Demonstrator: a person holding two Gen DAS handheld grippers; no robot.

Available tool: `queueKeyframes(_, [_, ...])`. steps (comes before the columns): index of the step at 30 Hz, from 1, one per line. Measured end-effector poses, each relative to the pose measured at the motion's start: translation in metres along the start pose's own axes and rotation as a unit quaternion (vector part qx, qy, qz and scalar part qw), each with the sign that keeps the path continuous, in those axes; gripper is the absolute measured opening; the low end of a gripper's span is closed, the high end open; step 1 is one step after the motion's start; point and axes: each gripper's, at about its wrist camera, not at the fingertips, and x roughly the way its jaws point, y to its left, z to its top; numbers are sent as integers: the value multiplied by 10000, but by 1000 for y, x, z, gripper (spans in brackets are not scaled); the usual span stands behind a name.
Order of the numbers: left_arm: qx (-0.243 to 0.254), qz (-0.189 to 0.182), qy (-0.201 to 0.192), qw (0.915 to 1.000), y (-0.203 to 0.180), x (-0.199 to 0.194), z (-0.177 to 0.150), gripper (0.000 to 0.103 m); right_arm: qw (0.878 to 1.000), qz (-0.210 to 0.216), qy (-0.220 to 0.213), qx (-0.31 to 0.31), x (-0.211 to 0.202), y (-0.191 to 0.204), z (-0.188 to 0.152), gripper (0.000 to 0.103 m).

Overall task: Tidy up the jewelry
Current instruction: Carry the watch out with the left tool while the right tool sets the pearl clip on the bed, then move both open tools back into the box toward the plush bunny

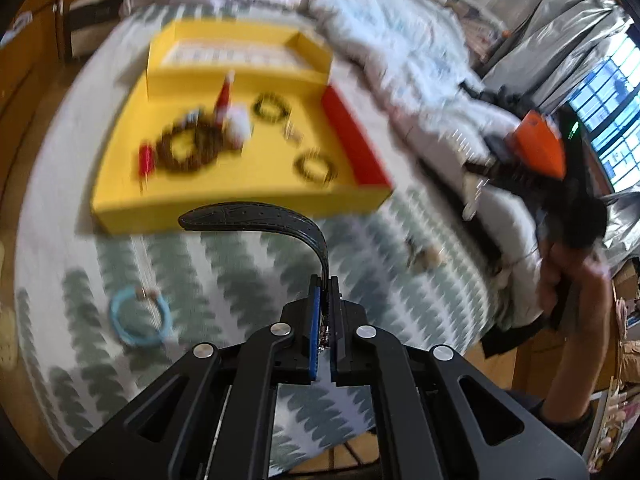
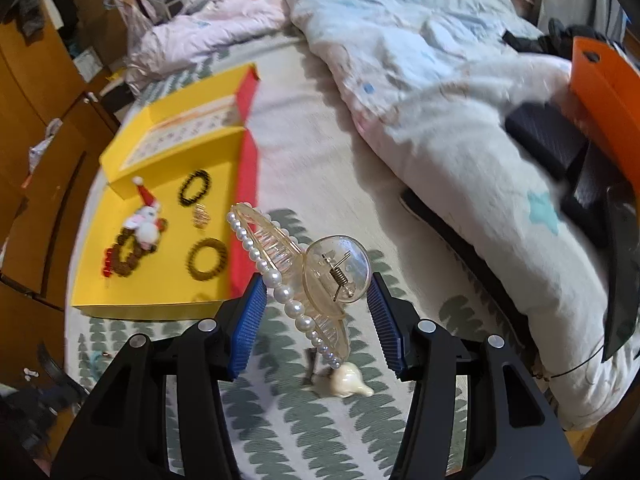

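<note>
My left gripper (image 1: 325, 280) is shut on a black leather strap (image 1: 256, 218) that curves up and to the left, above the bed in front of the yellow box (image 1: 240, 196). The box holds dark bead bracelets (image 1: 315, 168), a brown bead bracelet (image 1: 186, 150) and a Santa charm (image 1: 234, 116). My right gripper (image 2: 316, 292) holds a clear pearl-edged hair claw clip (image 2: 304, 268) between its blue pads (image 2: 248, 320), above the bed right of the yellow box (image 2: 96, 236). A light blue bangle (image 1: 140, 320) lies on the sheet in the left wrist view.
A cream shell-like piece (image 2: 352, 382) and a small dark clip lie on the leaf-patterned sheet (image 2: 280, 420). A bunched quilt (image 2: 440, 100) fills the right side of the bed. Wooden cabinets (image 2: 36, 120) stand at left. The other gripper's orange body (image 1: 536, 144) shows at right.
</note>
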Motion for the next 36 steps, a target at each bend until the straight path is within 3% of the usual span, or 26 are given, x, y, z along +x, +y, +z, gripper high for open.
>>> queueKeyframes(5, [-213,235,347,9989,22,36,-7,3,9991,-151,391,106,37,-12,0,54])
queueKeyframes(13, [-179,924,371,9949,43,49,-9,3,9953,-420,864,153,82,-22,-5,54])
queueKeyframes(22, [-344,1133,590,9912,66,62,-14,4,9930,-758,899,104,92,-23,-3,57])
queueKeyframes(24, [-272,1172,524,9914,63,57,-13,11,9933,-733,894,67,91,-21,-3,59])
queueKeyframes(26, [-191,1207,401,9917,58,49,-11,30,9938,-738,826,39,86,-17,-1,65])
queueKeyframes(28, [-113,1214,263,9922,53,40,-9,43,9951,-697,707,33,81,-12,1,67])
queueKeyframes(36, [-26,1347,-343,9903,48,4,24,65,9994,-163,218,-209,52,29,12,71])
